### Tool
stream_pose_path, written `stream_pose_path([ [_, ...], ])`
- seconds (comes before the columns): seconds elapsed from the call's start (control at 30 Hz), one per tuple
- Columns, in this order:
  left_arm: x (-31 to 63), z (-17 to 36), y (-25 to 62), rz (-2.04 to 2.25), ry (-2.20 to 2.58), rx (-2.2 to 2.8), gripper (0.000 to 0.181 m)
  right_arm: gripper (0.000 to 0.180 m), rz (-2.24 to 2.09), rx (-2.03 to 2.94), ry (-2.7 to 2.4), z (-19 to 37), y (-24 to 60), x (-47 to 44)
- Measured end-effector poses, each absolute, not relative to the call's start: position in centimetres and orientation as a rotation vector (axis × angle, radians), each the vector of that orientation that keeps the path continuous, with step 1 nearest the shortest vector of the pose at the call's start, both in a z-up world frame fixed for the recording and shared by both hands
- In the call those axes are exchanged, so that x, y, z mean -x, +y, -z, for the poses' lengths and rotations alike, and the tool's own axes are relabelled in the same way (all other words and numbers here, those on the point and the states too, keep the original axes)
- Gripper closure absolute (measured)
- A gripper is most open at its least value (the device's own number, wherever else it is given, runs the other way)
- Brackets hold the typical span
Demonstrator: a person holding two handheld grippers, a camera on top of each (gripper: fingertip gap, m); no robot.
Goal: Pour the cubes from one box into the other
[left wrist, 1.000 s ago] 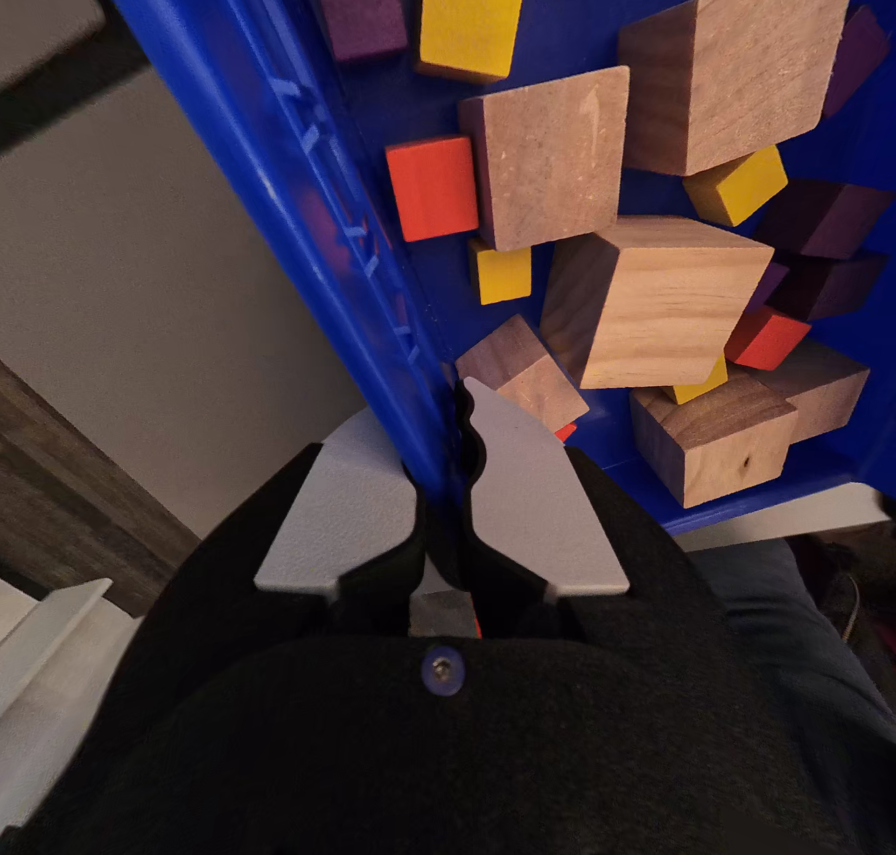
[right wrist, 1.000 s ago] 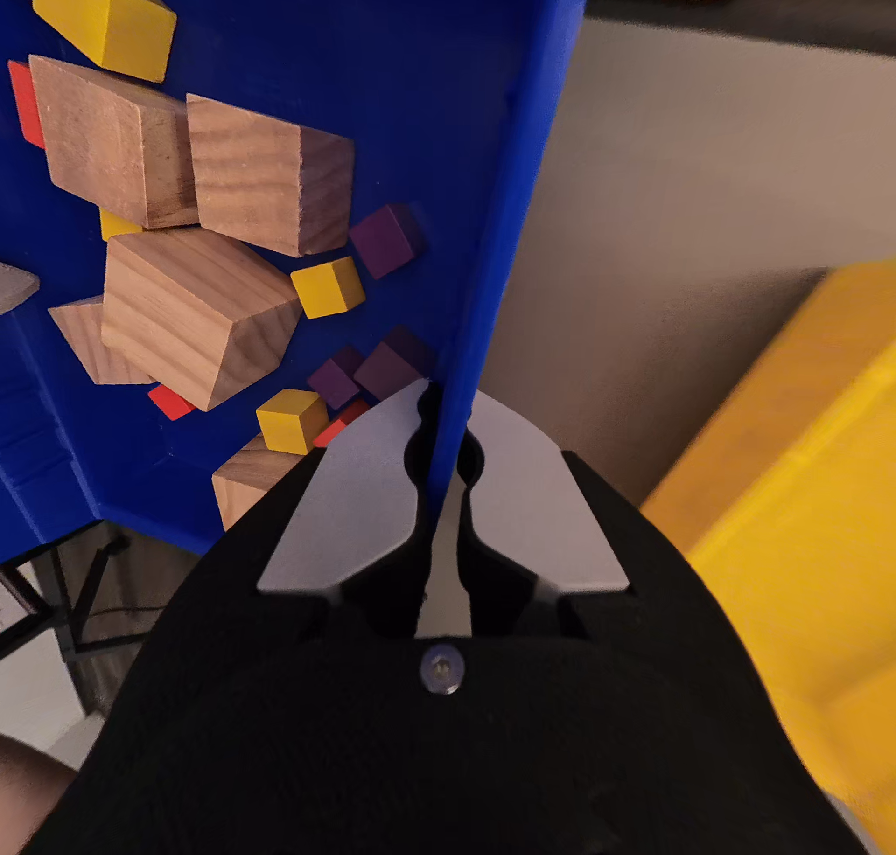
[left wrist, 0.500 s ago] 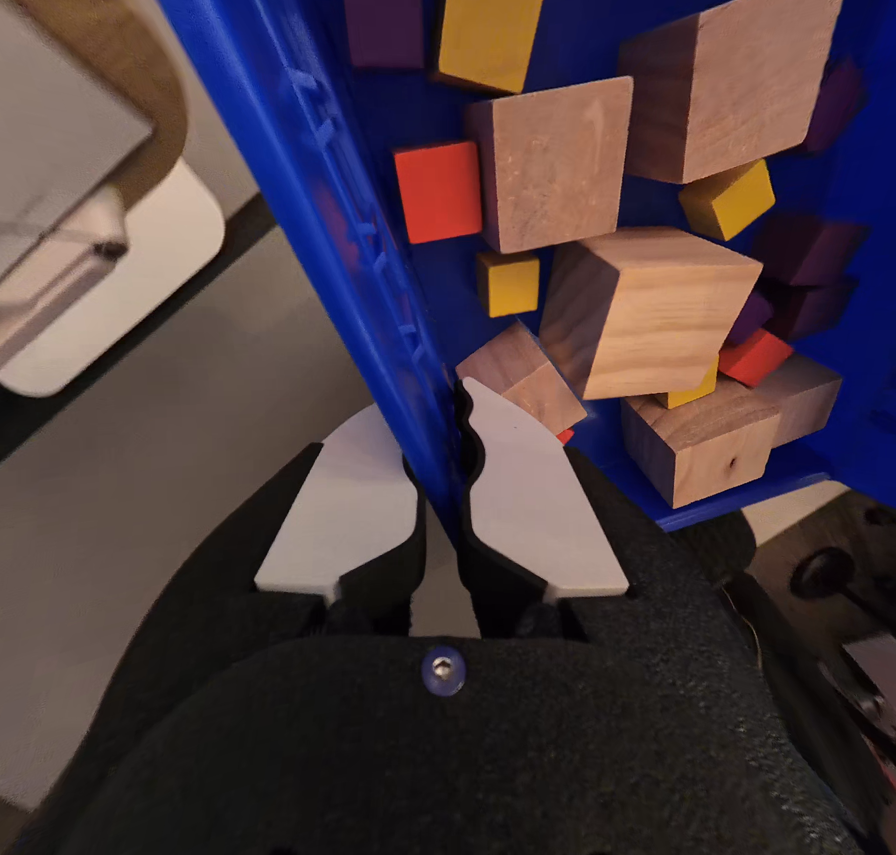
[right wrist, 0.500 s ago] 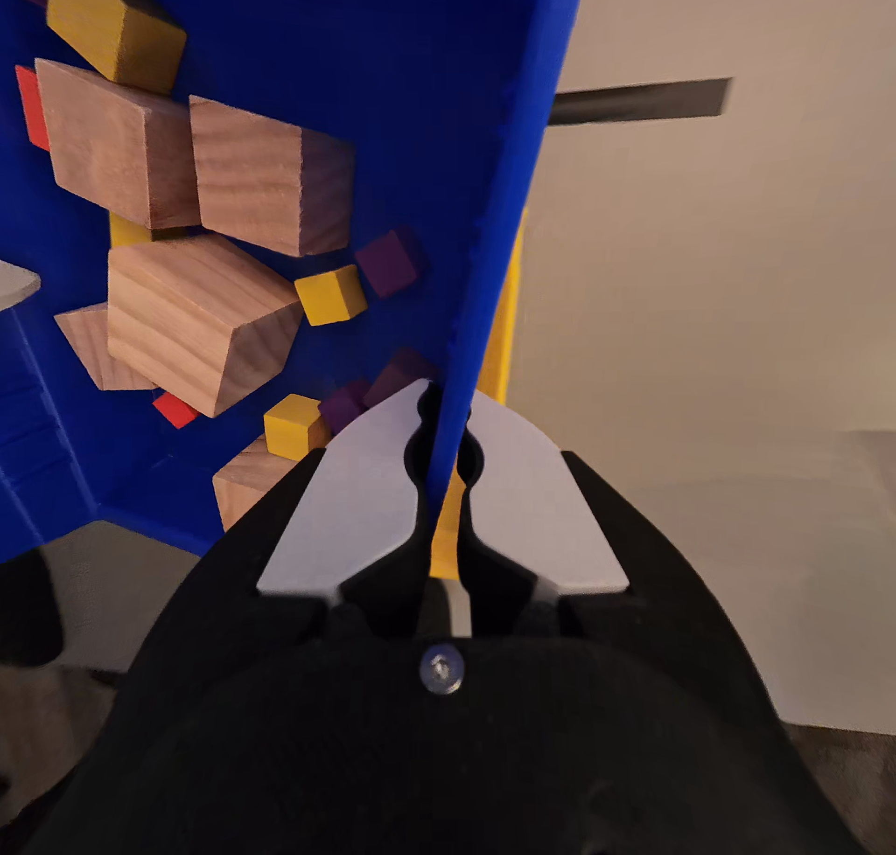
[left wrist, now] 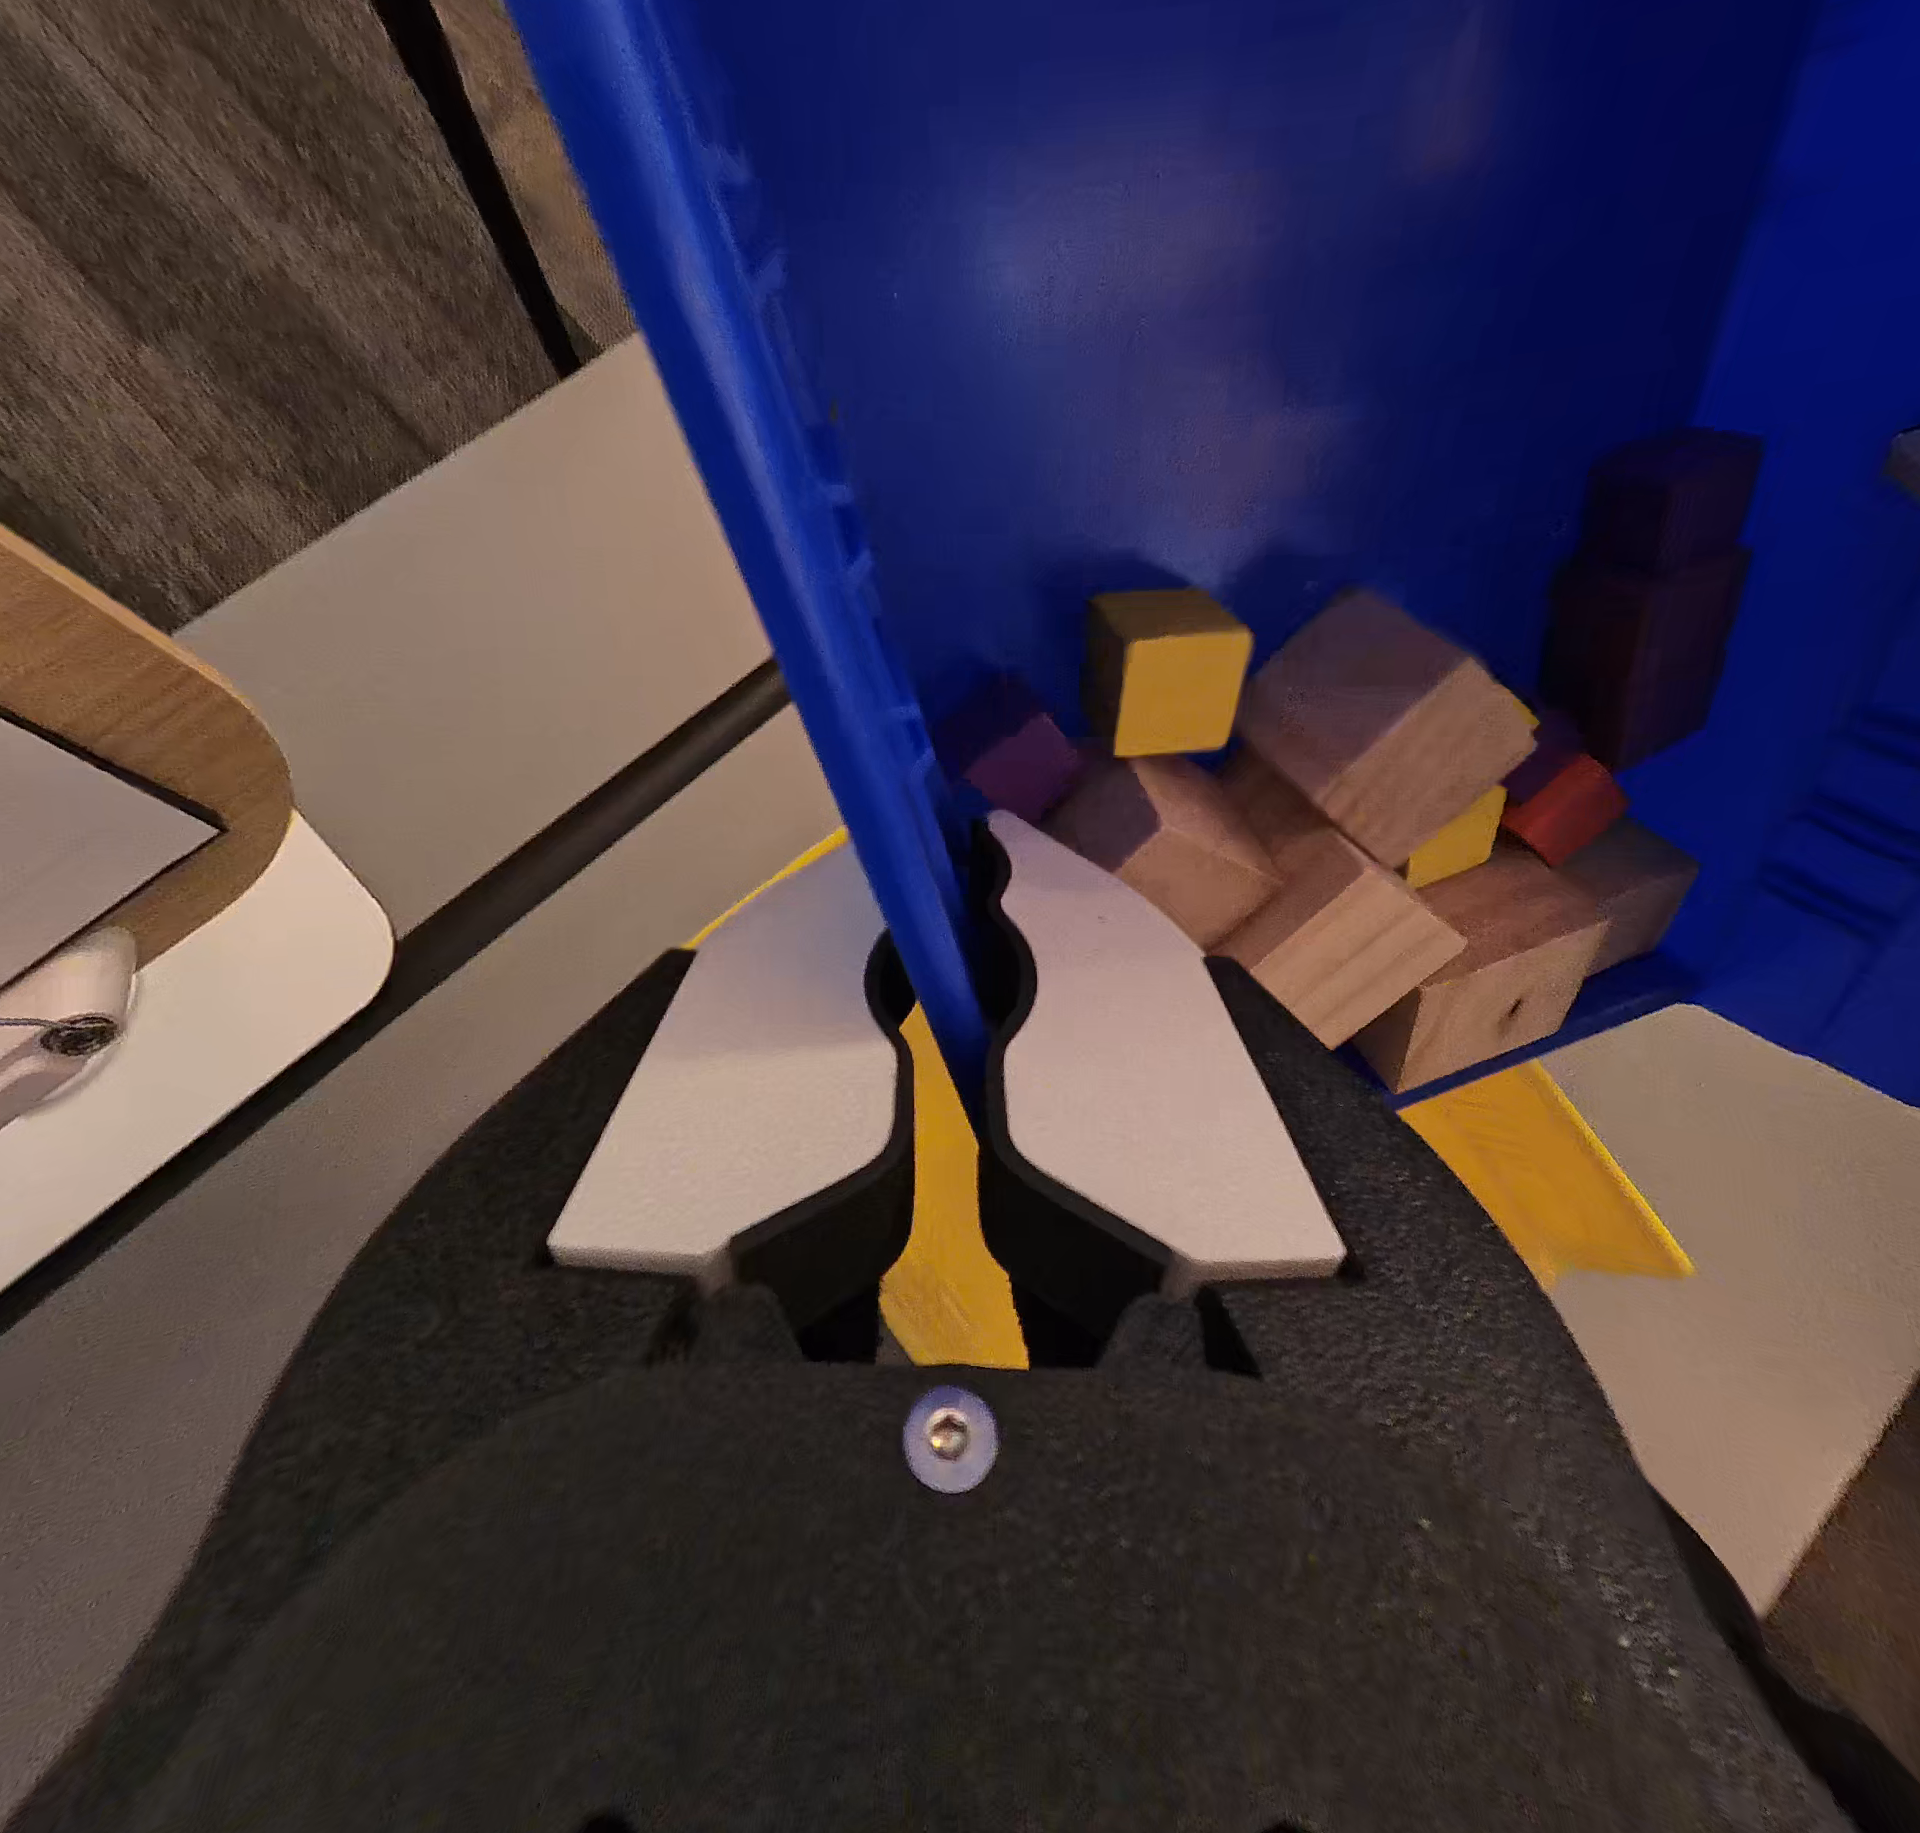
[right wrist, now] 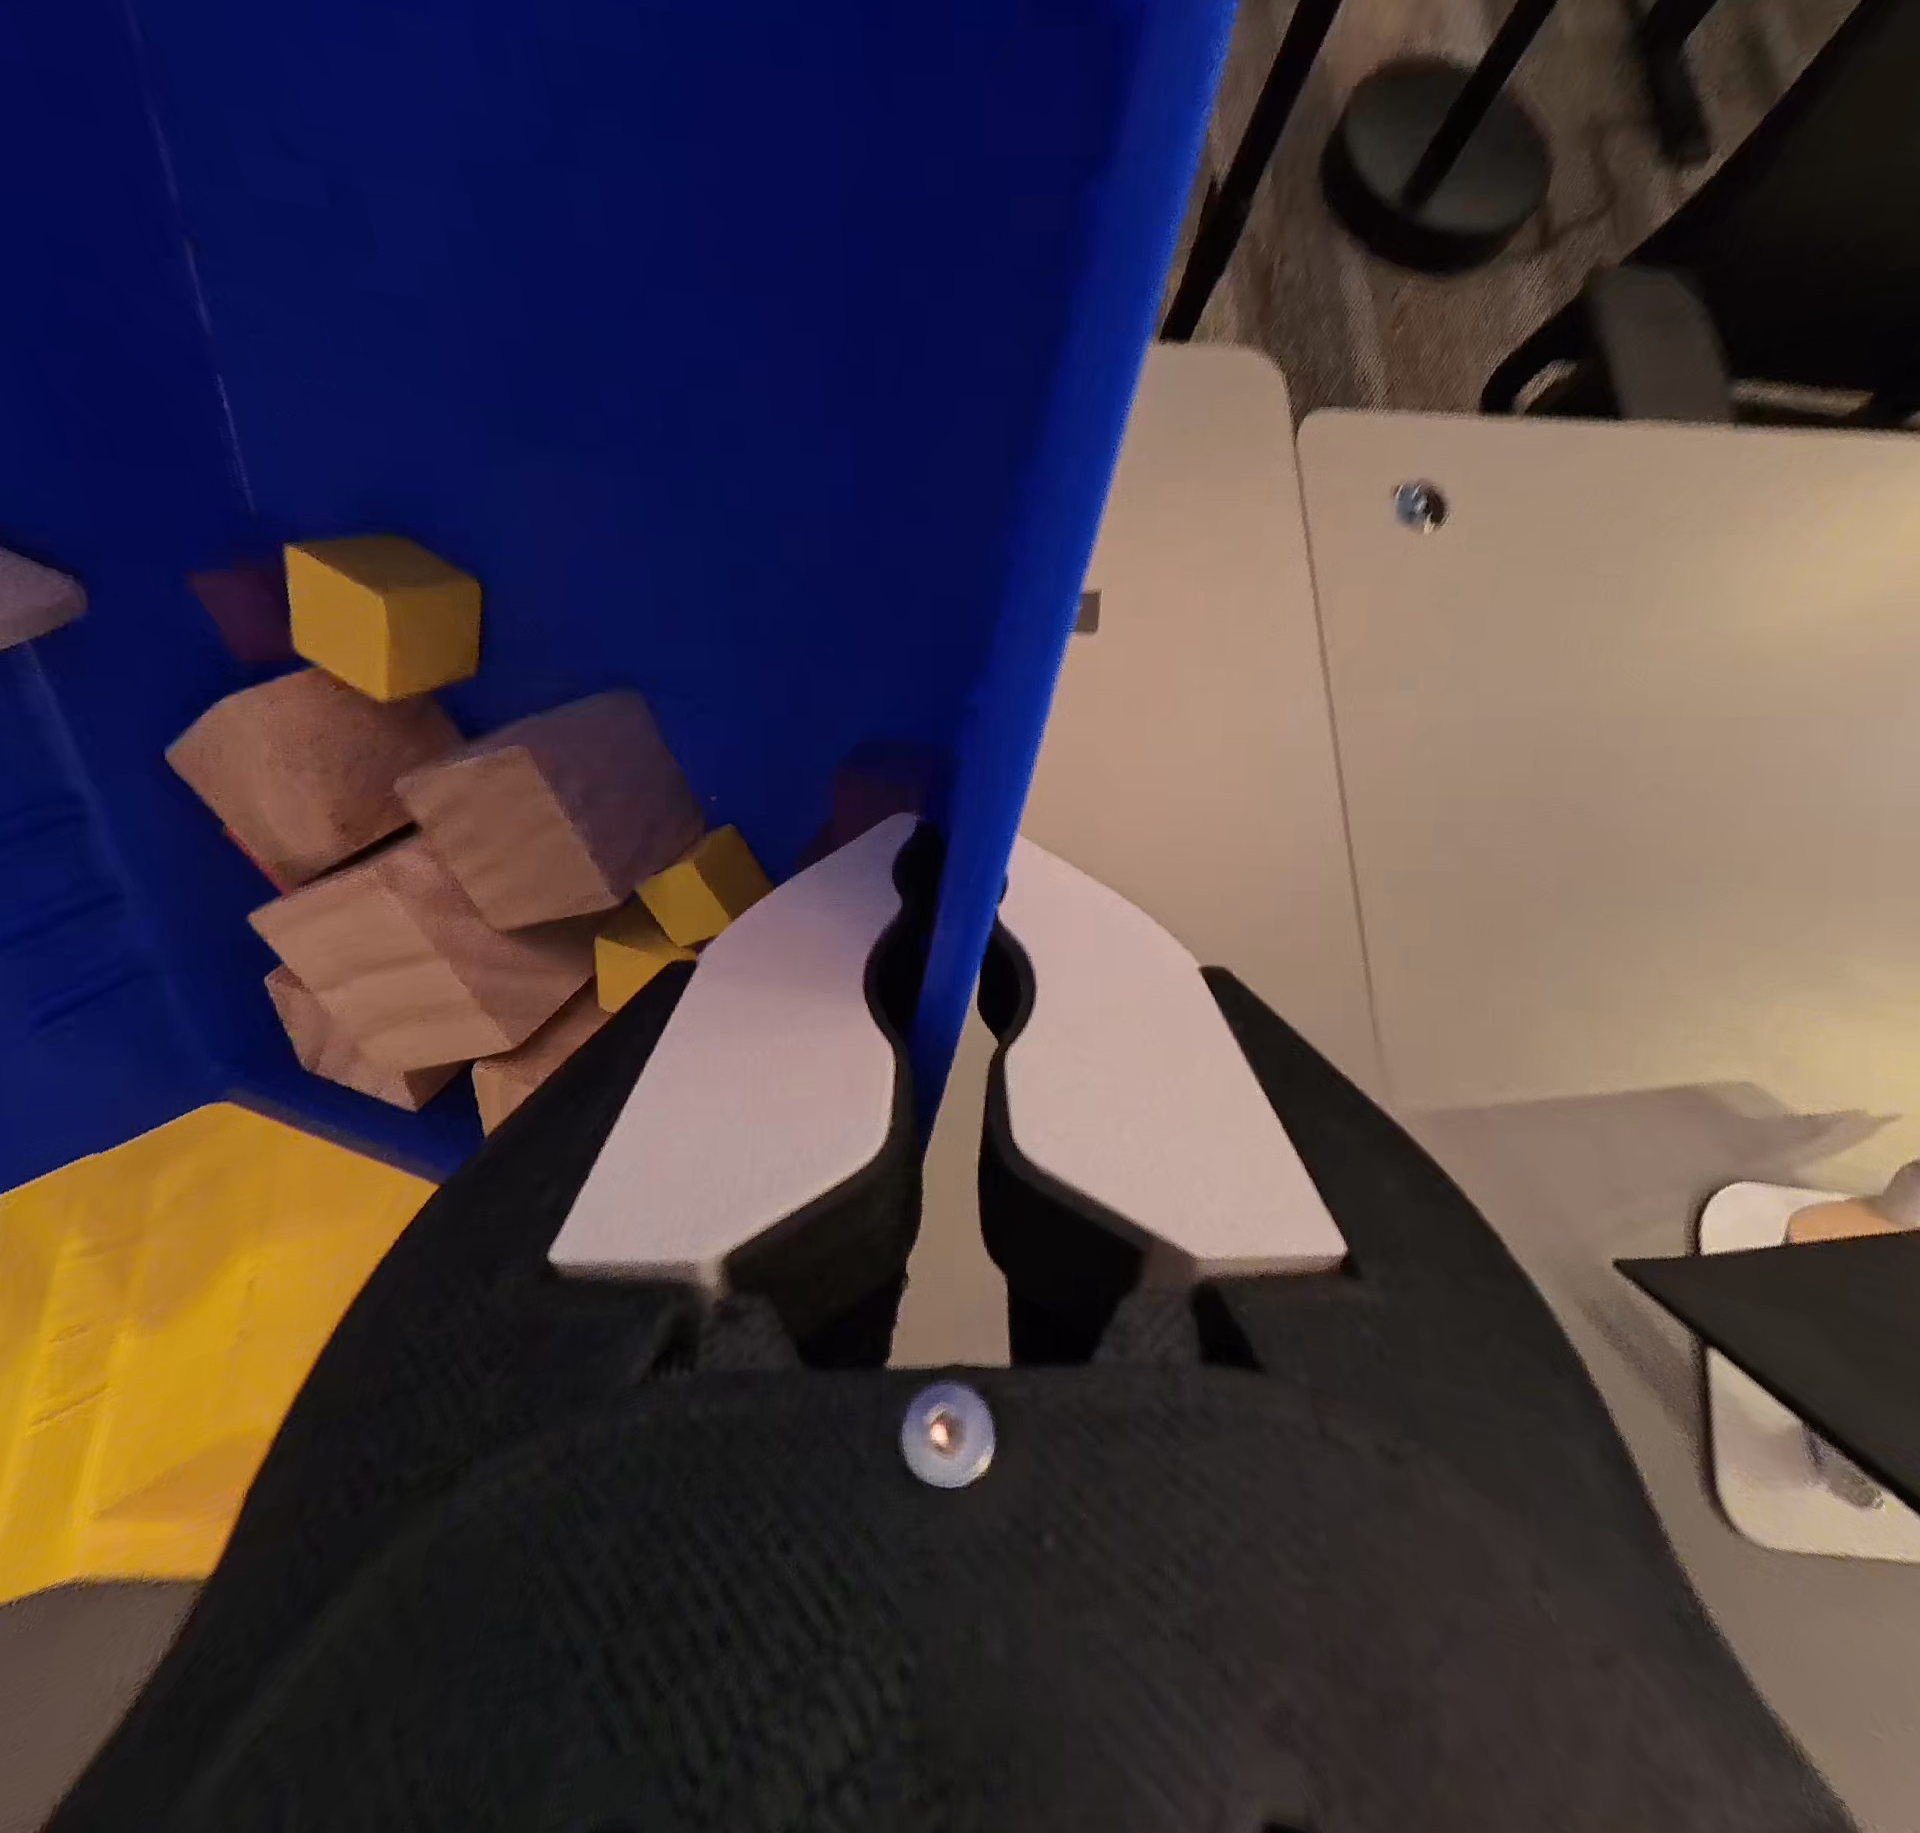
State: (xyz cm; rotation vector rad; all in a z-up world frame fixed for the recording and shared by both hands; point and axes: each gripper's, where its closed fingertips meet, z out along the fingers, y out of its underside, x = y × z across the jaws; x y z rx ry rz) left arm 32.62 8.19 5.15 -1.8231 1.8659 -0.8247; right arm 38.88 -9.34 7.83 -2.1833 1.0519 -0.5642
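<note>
Both grippers — left (left wrist: 961, 848), right (right wrist: 951, 848) — clamp the tilted blue box (left wrist: 1195, 277), cubes (left wrist: 1382, 723) seemingly piled low.

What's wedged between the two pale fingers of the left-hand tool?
The side wall of the blue box, clamped by the left gripper. Behind it, the gap shows the yellow box. The left wrist view shows this.

I see the blue box (left wrist: 1195, 277) tipped steeply, its open end low at about 5 o'clock in my left wrist view. The cubes (left wrist: 1340, 848), plain wood, yellow, purple and red, are piled against that low lip. Just beneath it, the yellow box (right wrist: 156, 1316) shows at 8 o'clock in my right wrist view.
</note>
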Motion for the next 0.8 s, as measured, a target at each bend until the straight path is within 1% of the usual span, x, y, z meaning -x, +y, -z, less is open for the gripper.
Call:
stream_pose_path([
  [0.4,-32.0,-7.5,9.9,1.104,1.598,1.496,0.174,0.174,0.975,1.905,0.791,-11.9,-7.7,-36.7],
  [0.8,-30.0,-7.2,11.4,1.265,1.433,1.344,0.174,0.174,1.158,1.779,0.631,-12.9,-6.1,-33.6],
])
